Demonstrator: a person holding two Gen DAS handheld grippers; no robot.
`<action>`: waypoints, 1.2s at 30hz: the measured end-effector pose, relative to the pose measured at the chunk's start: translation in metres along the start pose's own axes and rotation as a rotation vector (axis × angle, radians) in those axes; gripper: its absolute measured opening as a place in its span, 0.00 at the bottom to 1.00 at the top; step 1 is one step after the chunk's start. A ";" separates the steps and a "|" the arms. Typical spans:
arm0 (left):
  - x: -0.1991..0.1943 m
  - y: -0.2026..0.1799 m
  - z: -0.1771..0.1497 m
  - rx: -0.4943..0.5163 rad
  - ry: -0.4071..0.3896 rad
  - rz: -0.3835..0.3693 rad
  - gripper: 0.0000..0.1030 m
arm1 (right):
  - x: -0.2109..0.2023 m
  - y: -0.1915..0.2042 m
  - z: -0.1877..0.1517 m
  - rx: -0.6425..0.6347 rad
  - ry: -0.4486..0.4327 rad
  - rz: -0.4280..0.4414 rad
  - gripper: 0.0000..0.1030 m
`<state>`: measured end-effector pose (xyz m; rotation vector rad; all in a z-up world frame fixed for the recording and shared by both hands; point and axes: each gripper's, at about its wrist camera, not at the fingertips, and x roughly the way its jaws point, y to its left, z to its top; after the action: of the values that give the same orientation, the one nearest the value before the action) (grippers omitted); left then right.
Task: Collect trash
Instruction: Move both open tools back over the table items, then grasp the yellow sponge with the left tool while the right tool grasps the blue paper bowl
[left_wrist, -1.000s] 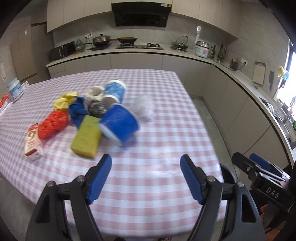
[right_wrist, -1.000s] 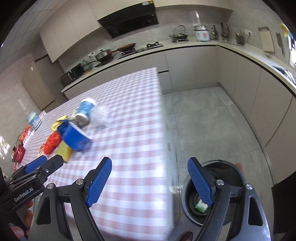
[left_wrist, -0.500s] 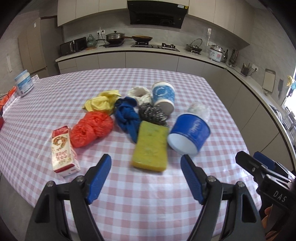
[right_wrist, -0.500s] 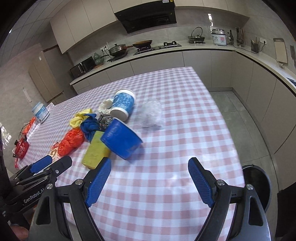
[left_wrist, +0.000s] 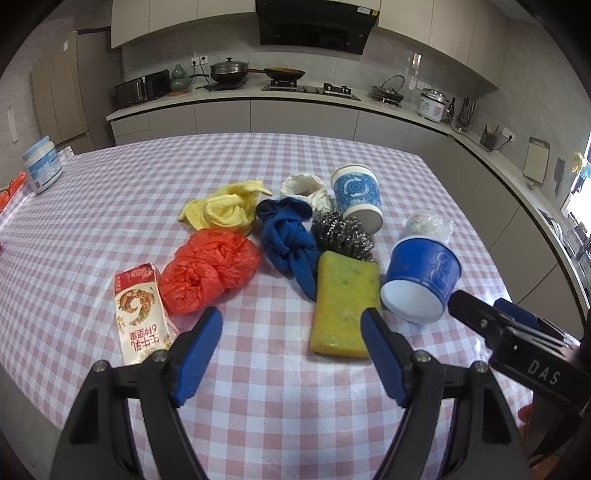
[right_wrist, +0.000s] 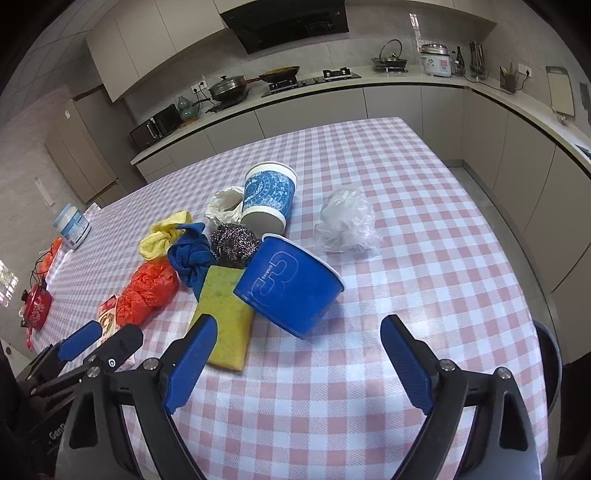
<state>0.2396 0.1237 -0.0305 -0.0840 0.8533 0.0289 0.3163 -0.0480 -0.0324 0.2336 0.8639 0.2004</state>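
A heap of trash lies on the pink checked table (left_wrist: 258, 398): a tipped blue paper bowl (left_wrist: 421, 280) (right_wrist: 291, 284), a yellow sponge (left_wrist: 345, 301) (right_wrist: 223, 310), a steel scourer (left_wrist: 341, 234), a blue rag (left_wrist: 288, 236), a red plastic bag (left_wrist: 207, 273), a yellow cloth (left_wrist: 225, 208), a milk carton (left_wrist: 138, 310), a patterned paper cup (left_wrist: 356, 197) (right_wrist: 267, 199) and a crumpled clear bag (right_wrist: 345, 221). My left gripper (left_wrist: 291, 332) hangs open just short of the sponge and red bag. The jaws of my right gripper (right_wrist: 299, 343) are opening, empty, in front of the blue bowl.
A black bin (right_wrist: 546, 354) stands on the floor past the table's right edge. A white jar (left_wrist: 40, 168) and a red kettle (right_wrist: 35, 308) sit at the far left of the table. Kitchen counters run along the back and right walls.
Both grippers have swung left from the table's right edge and the bin towards the heap, which now lies straight ahead and closer. The right jaws stand wider apart.
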 end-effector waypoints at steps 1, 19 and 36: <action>0.002 0.001 0.001 0.003 0.002 -0.003 0.76 | 0.004 0.001 0.001 0.009 0.006 -0.003 0.89; 0.038 0.001 0.017 0.041 0.038 -0.046 0.76 | 0.051 0.002 0.023 0.089 0.064 -0.043 0.90; 0.067 -0.034 0.006 0.093 0.144 -0.115 0.76 | 0.045 -0.025 0.029 0.091 0.061 -0.096 0.90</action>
<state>0.2900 0.0893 -0.0748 -0.0478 0.9911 -0.1264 0.3692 -0.0637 -0.0544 0.2714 0.9441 0.0790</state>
